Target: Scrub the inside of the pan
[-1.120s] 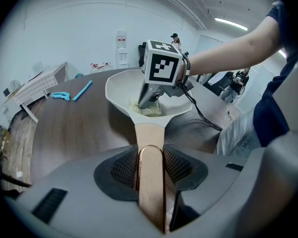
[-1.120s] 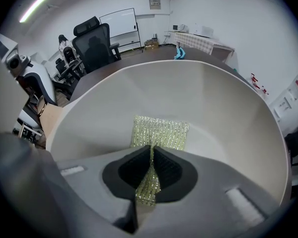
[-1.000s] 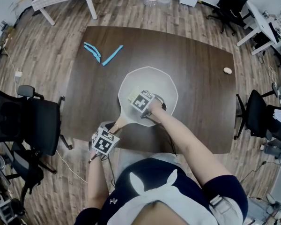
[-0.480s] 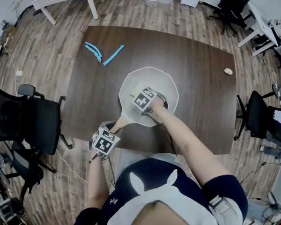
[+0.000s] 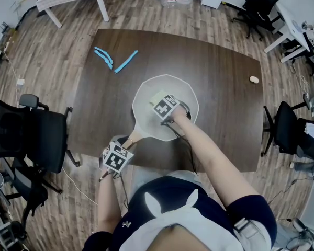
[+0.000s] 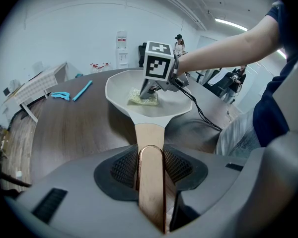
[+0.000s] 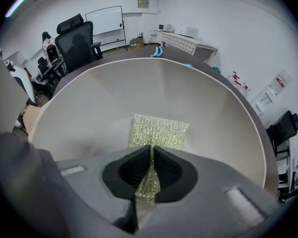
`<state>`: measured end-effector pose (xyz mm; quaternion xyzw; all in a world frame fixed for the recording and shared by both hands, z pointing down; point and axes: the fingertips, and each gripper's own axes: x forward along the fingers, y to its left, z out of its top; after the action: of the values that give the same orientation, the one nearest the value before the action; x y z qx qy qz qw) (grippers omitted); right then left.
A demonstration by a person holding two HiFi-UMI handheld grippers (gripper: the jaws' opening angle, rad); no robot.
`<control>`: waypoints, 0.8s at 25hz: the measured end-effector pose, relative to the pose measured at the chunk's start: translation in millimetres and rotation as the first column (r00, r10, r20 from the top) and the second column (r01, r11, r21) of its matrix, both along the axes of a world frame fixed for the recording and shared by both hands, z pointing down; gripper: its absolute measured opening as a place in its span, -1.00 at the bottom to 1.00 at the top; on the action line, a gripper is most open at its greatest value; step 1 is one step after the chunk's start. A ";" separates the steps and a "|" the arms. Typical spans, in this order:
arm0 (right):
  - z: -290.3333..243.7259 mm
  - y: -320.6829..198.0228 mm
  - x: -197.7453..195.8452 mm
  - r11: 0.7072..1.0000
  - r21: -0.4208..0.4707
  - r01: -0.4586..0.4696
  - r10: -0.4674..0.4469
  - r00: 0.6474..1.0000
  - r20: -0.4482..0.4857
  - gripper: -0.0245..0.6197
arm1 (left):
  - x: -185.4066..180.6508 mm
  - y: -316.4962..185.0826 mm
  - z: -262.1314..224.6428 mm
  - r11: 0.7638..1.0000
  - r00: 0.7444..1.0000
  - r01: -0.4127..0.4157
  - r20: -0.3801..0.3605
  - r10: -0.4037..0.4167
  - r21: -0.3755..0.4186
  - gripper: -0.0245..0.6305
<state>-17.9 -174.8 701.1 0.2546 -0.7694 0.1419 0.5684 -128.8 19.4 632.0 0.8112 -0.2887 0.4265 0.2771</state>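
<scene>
Grip on the left is unchanged: the left claw (image 6: 150,163) stays clamped wide on the copper-toned handle (image 6: 150,133), steadying the pan (image 5: 146,125) near the front edge of the dark worktop (image 5: 225,98). All the change lies to the right of it. The right claw (image 7: 151,175), nearly closed and pinching the yellow-green scrub pad (image 7: 159,130), has slid a little from the pan's middle towards its far right wall, dragging the pad flat over the pale floor. That reads as a scrubbing stroke mid-task; much of the inside probably remains to be covered.
</scene>
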 end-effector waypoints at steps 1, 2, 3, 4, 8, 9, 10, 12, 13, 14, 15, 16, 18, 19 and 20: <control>0.1 -0.3 2.3 1.000 -0.001 -0.006 0.006 1.000 -0.002 -0.85 | 0.1 0.2 0.0 1.000 1.000 0.001 0.000 -0.001 -0.001 -0.44; 0.3 -0.1 4.6 1.000 -0.001 -0.011 0.011 1.000 -0.005 -0.85 | 0.2 0.6 -0.1 1.000 1.000 0.001 -0.001 -0.001 -0.001 -0.44; 0.4 0.2 6.6 1.000 -0.002 -0.015 0.015 1.000 -0.008 -0.85 | 0.4 1.1 -0.1 1.000 1.000 0.001 -0.001 -0.001 -0.002 -0.44; 0.6 0.5 8.2 1.000 -0.002 -0.018 0.018 1.000 -0.011 -0.85 | 0.4 1.6 -0.1 1.000 1.000 0.001 -0.002 -0.001 -0.002 -0.44; 1.2 0.9 13.3 1.000 -0.001 -0.026 0.026 0.999 -0.020 -0.85 | 0.5 1.6 0.3 1.000 1.000 0.001 -0.001 -0.001 -0.002 -0.44; 1.3 1.2 14.7 1.000 0.000 -0.029 0.029 0.999 -0.023 -0.85 | 0.6 1.5 0.3 1.000 1.000 0.001 -0.001 -0.001 -0.002 -0.44; 1.2 1.7 16.3 0.999 0.000 -0.035 0.035 0.999 -0.026 -0.85 | 0.6 1.4 0.3 1.000 1.000 0.001 0.000 -0.001 -0.002 -0.44; 1.0 2.8 18.3 0.999 0.000 -0.047 0.047 0.998 -0.030 -0.85 | 0.4 0.8 0.5 1.000 1.000 0.000 0.001 0.000 -0.001 -0.44; 1.3 3.4 19.0 0.999 -0.001 -0.053 0.053 0.998 -0.031 -0.85 | 0.3 0.5 0.9 1.000 1.000 0.000 0.001 0.000 -0.001 -0.44; 1.8 4.1 19.9 0.998 -0.004 -0.059 0.059 0.998 -0.034 -0.85 | 0.3 0.3 1.3 1.000 1.000 0.000 0.000 0.000 -0.001 -0.44; 2.4 4.8 21.3 0.998 -0.008 -0.066 0.066 0.997 -0.036 -0.85 | 0.5 0.2 1.6 1.000 1.000 0.000 0.000 0.000 -0.002 -0.44; 2.7 5.6 22.7 0.997 -0.014 -0.073 0.072 0.997 -0.039 -0.85 | 0.8 0.1 1.6 1.000 1.000 0.000 -0.001 0.000 -0.002 -0.44; 2.4 7.0 24.4 0.996 -0.025 -0.084 0.083 0.996 -0.039 -0.85 | 1.1 0.0 1.3 1.000 1.000 0.000 -0.001 0.000 -0.001 -0.44; 2.1 7.9 24.4 0.996 -0.029 -0.088 0.087 0.995 -0.038 -0.85 | 1.0 0.1 1.0 1.000 1.000 0.000 -0.001 0.000 -0.001 -0.44; 1.8 9.2 24.5 0.995 -0.034 -0.092 0.090 0.995 -0.039 -0.85 | 0.7 0.4 0.8 1.000 1.000 0.000 -0.002 0.000 -0.002 -0.44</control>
<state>6.6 -165.7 702.9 0.2818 -0.7437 0.1767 0.5799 -128.1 19.7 632.8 0.8114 -0.2881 0.4257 0.2782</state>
